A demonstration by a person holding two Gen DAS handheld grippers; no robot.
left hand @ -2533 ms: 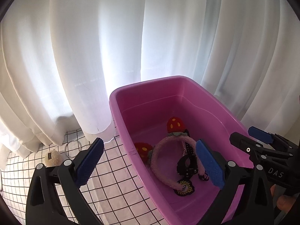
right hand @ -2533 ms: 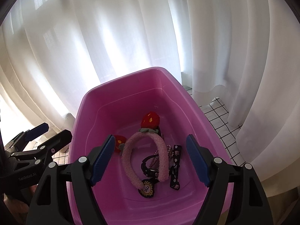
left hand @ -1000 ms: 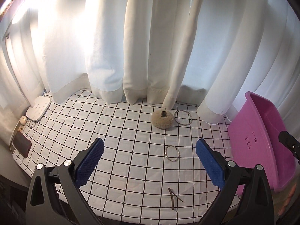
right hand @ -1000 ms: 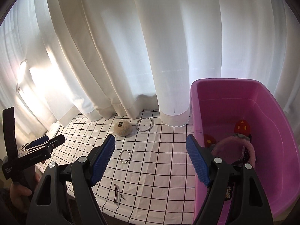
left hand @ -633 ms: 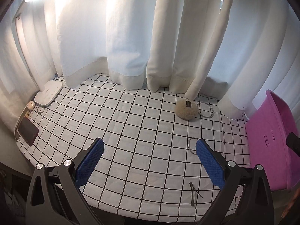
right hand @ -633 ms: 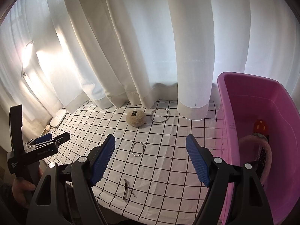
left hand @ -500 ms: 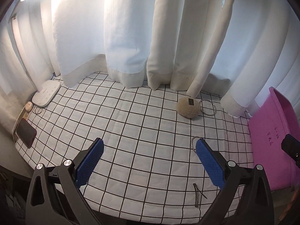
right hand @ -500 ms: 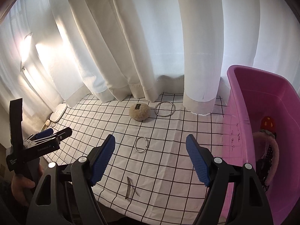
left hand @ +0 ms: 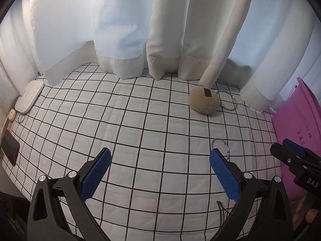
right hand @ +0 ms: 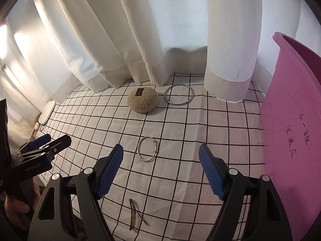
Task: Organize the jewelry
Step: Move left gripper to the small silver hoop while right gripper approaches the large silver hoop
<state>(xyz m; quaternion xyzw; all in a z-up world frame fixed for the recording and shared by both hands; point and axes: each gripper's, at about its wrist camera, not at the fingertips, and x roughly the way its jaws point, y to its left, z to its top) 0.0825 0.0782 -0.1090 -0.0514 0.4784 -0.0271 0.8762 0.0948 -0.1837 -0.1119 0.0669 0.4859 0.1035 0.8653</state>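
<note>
A small silver bangle (right hand: 148,149) lies on the checked cloth just ahead of my open, empty right gripper (right hand: 160,170); it also shows in the left wrist view (left hand: 219,145). A larger silver bangle (right hand: 179,95) lies near the curtain beside a beige fluffy scrunchie (right hand: 142,99), both also in the left wrist view: the bangle (left hand: 228,101), the scrunchie (left hand: 204,102). A thin metal hair clip (right hand: 134,212) lies near the front edge. My left gripper (left hand: 159,172) is open and empty above the cloth. The pink tub (right hand: 295,120) stands at the right.
White curtains (left hand: 160,30) hang along the back of the table. A white device (left hand: 30,96) and a dark phone (left hand: 10,150) lie at the left edge. The right gripper shows in the left wrist view (left hand: 297,158), the left gripper in the right wrist view (right hand: 42,144).
Both grippers have swung left away from the pink tub's inside and moved down closer to the cloth. The small bangle and hair clip now sit nearer the right gripper.
</note>
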